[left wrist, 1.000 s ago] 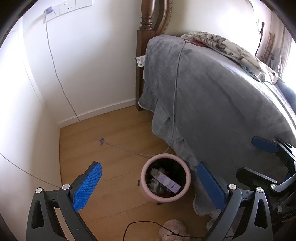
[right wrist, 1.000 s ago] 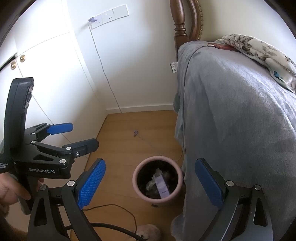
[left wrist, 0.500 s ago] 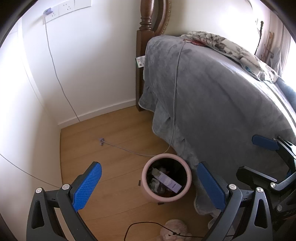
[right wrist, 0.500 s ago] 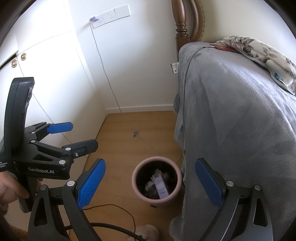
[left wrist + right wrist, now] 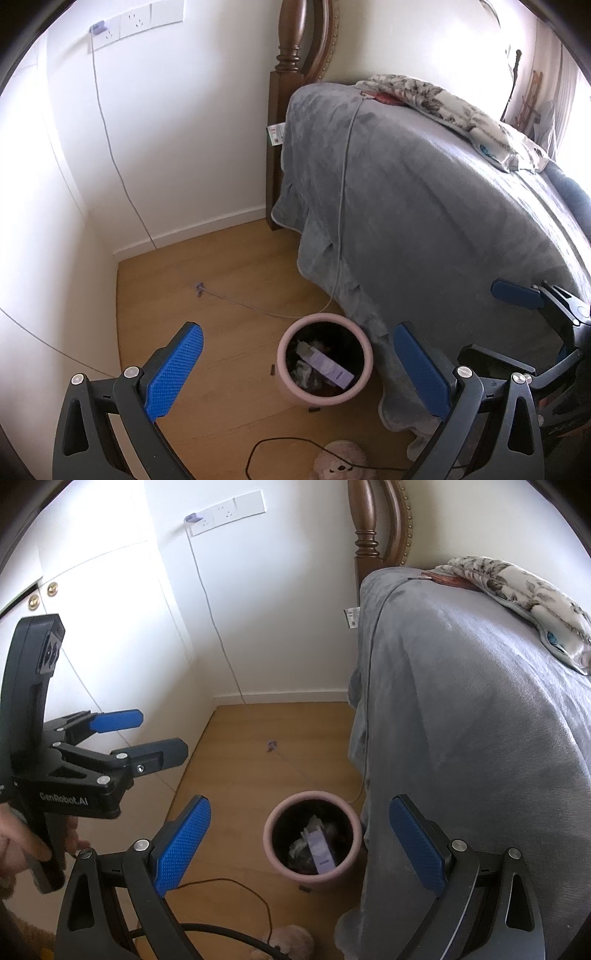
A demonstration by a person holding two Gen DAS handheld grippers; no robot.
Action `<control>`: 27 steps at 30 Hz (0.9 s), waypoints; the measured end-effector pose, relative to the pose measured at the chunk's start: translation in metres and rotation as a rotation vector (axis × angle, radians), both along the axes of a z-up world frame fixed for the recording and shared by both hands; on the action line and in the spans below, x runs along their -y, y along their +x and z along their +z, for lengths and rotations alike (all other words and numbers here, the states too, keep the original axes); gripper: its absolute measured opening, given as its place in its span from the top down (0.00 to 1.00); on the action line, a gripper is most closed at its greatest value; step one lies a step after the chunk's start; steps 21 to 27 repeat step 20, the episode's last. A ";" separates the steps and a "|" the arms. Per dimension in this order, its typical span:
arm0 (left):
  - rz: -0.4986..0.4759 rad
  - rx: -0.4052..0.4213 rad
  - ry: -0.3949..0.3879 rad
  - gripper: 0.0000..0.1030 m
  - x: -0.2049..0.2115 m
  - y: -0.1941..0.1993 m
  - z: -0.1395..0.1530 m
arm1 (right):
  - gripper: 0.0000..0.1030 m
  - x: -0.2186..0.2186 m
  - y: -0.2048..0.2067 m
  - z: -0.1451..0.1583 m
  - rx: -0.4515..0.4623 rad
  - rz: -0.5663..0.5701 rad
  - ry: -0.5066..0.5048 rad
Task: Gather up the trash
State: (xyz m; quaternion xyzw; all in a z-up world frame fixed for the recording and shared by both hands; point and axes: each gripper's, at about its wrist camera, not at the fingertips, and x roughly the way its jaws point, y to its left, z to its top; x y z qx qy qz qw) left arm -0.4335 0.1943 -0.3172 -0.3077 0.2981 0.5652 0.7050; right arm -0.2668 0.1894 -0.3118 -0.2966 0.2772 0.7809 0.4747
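bedroom floor; left tongs (image 5: 144,734) read "genrobot.ai".

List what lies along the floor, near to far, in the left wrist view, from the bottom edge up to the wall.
Plush toy at the bottom edge → pink trash bin holding a purple box → loose cable end on the wood floor → white baseboard → wall socket strip high on the wall.
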 end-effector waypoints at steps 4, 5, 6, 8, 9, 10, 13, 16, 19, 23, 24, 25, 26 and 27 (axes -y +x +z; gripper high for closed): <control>-0.013 0.007 0.013 0.00 0.005 0.002 -0.002 | 0.06 0.001 0.000 0.001 0.004 0.017 0.005; -0.018 0.005 0.013 0.00 0.006 0.003 -0.004 | 0.06 0.002 0.000 0.002 0.004 0.023 0.009; -0.027 0.000 0.016 0.00 0.008 0.005 -0.005 | 0.06 0.003 0.000 0.002 0.004 0.027 0.012; -0.035 -0.003 0.029 0.00 0.010 0.007 -0.005 | 0.06 0.005 0.000 0.002 0.004 0.031 0.014; -0.032 -0.011 0.033 0.00 0.011 0.008 -0.005 | 0.06 0.006 0.000 0.001 0.003 0.034 0.015; -0.034 -0.016 0.039 0.00 0.012 0.009 -0.004 | 0.06 0.006 0.000 0.001 0.003 0.035 0.014; -0.032 -0.017 0.062 0.00 0.016 0.010 0.000 | 0.06 0.008 -0.001 0.001 0.006 0.043 0.015; -0.015 -0.016 0.075 0.00 0.016 0.008 0.002 | 0.06 0.010 -0.002 0.000 0.009 0.052 0.011; -0.011 -0.004 0.092 0.00 0.018 0.007 0.005 | 0.06 0.011 -0.002 0.001 0.008 0.050 0.011; -0.010 0.000 0.093 0.00 0.018 0.007 0.007 | 0.06 0.011 -0.002 0.002 0.006 0.047 0.010; -0.010 0.000 0.093 0.00 0.018 0.007 0.007 | 0.06 0.011 -0.002 0.002 0.006 0.047 0.010; -0.010 0.000 0.093 0.00 0.018 0.007 0.007 | 0.06 0.011 -0.002 0.002 0.006 0.047 0.010; -0.010 0.000 0.093 0.00 0.018 0.007 0.007 | 0.06 0.011 -0.002 0.002 0.006 0.047 0.010; -0.010 0.000 0.093 0.00 0.018 0.007 0.007 | 0.06 0.011 -0.002 0.002 0.006 0.047 0.010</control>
